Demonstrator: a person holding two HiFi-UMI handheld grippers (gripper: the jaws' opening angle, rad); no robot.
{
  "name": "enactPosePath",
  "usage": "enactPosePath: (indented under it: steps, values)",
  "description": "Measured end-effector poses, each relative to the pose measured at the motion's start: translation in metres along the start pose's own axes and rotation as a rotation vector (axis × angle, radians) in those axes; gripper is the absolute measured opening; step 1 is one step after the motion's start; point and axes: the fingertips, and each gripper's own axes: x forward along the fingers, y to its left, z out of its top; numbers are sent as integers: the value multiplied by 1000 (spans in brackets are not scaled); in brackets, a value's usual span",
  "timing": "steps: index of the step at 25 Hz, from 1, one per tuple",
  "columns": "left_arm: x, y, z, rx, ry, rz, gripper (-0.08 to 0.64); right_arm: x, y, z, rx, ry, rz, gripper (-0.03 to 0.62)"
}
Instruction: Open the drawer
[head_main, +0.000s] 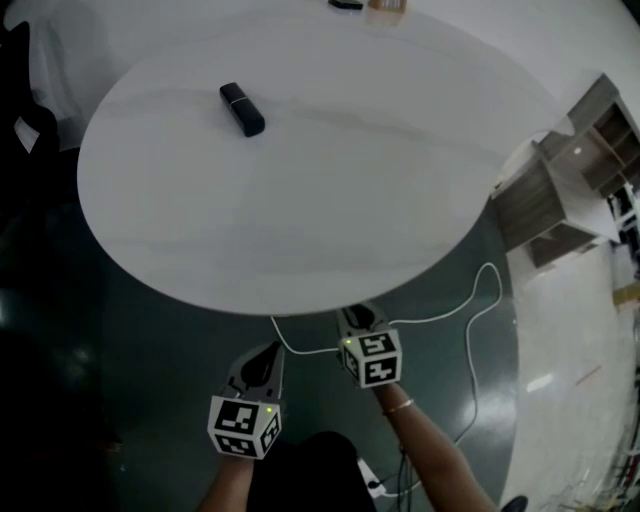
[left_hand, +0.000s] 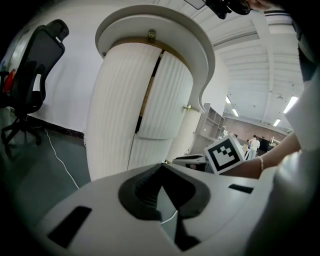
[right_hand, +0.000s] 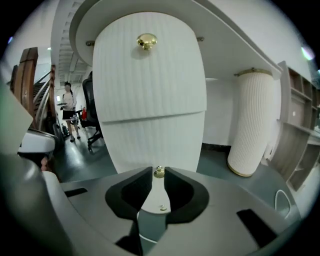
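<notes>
Left gripper (head_main: 268, 352) is held low, short of the table (head_main: 300, 210) edge and clear of everything. Its jaws are together at the tips with nothing between them (left_hand: 162, 167). It points at the ribbed white pedestal (left_hand: 120, 110) from one side.

Right gripper (head_main: 362, 316) sits ahead of the left, with its tips just under the table rim. In the right gripper view it faces the pedestal front squarely. Its jaws are narrow and set on either side of the lower knob (right_hand: 159, 173), a small brass knob that fills the gap between the tips (right_hand: 159, 170).

Drawer location: the pedestal front is split by a horizontal seam.
- Upper drawer (right_hand: 150, 80): carries a brass upper knob (right_hand: 146, 41) near its top edge, just below the tabletop.
- Lower drawer (right_hand: 155, 142): lies below the seam and carries the gripped knob. Whether it is drawn out at all cannot be told.

Surroundings:
- A black block (head_main: 242, 108) lies on the tabletop, well away from both grippers.
- A white cable (head_main: 482, 300) loops across the dark floor to the right.
- A second column (right_hand: 250, 125) stands to the right, beyond the pedestal.
- An office chair (left_hand: 35, 75) stands to the left.
</notes>
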Motion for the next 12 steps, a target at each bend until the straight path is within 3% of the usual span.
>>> enactPosePath:
  steps: [4, 12]
  values:
    - [9, 4, -8, -33, -16, 5, 2, 28, 0, -9, -33, 53, 43, 143]
    - [23, 10, -9, -44, -24, 5, 2, 52, 2, -16, -91, 111, 37, 141]
